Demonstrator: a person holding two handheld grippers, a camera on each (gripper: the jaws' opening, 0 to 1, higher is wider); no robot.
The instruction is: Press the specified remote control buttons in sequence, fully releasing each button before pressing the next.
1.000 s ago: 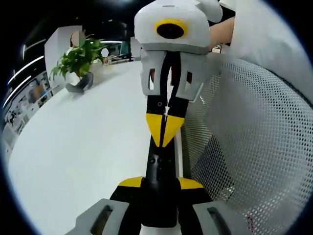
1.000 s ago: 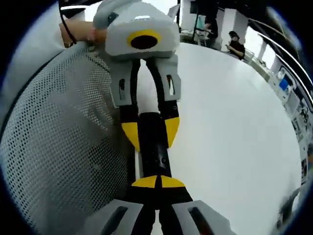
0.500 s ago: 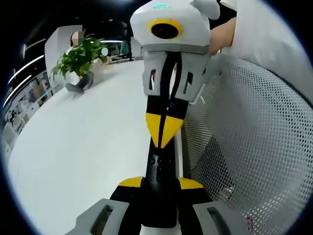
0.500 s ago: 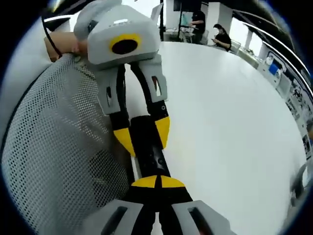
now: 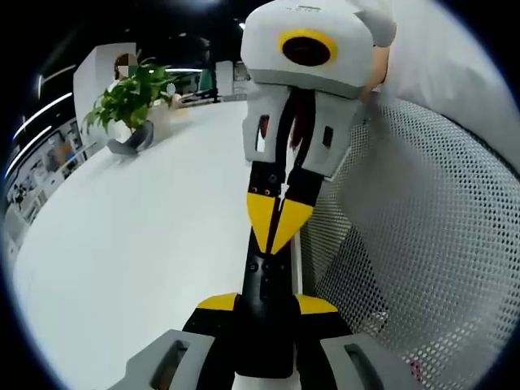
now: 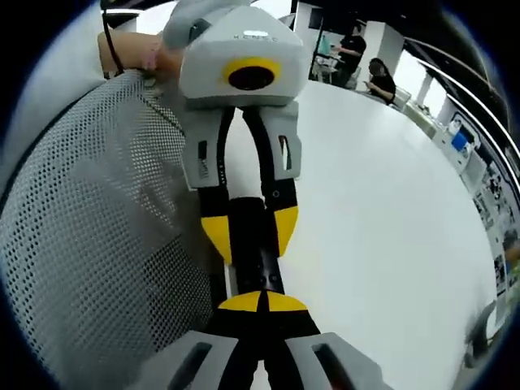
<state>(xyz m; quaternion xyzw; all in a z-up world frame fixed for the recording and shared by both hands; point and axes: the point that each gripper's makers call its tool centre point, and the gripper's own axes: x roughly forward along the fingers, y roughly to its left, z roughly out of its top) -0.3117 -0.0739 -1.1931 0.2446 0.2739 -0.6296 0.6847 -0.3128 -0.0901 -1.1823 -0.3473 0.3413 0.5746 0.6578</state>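
The left gripper (image 5: 266, 305) clamps one end of a black remote (image 5: 264, 280) above the white surface (image 5: 138, 244). The right gripper (image 5: 277, 231) has its jaws closed to a point, tip on the remote's buttons: a press in hand, I judge. Next it should lift fully clear, then move to the following button. A mesh basket (image 5: 422, 244) stands just beside.

The right claw (image 5: 276, 213), closed at its yellow tips, has been shifted slightly rightward over the slim black remote control (image 5: 266, 284) in the left gripper view.
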